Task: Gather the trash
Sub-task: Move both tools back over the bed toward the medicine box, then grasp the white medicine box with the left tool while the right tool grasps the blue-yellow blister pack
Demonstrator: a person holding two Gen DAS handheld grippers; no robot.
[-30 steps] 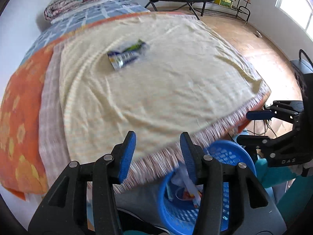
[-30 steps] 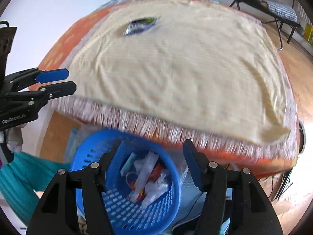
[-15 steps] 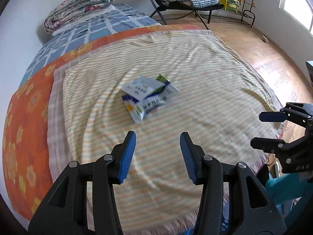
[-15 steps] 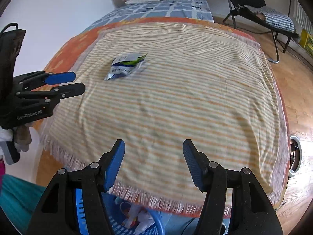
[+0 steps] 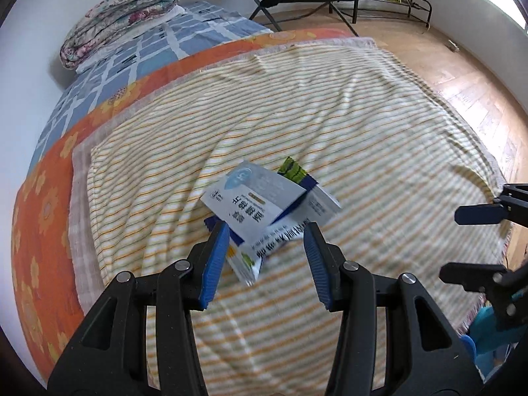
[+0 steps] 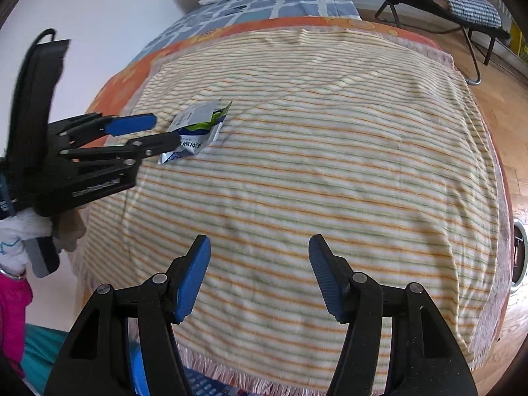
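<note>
Wall on the left, then orange floral sheet (image 5: 43,217), then the striped blanket (image 5: 363,138) w/ the crumpled wrapper (image 5: 264,211) lying on it. A sec ago it sat far up the bed; now it's right between my left gripper's (image 5: 265,257) spread tips, nothing pinched yet, so pickup is prob next. Right gripper (image 6: 260,274) hangs further right over bare blanket, also spread, empty. Blue basket (image 6: 201,384) peeks under the fringe.
</note>
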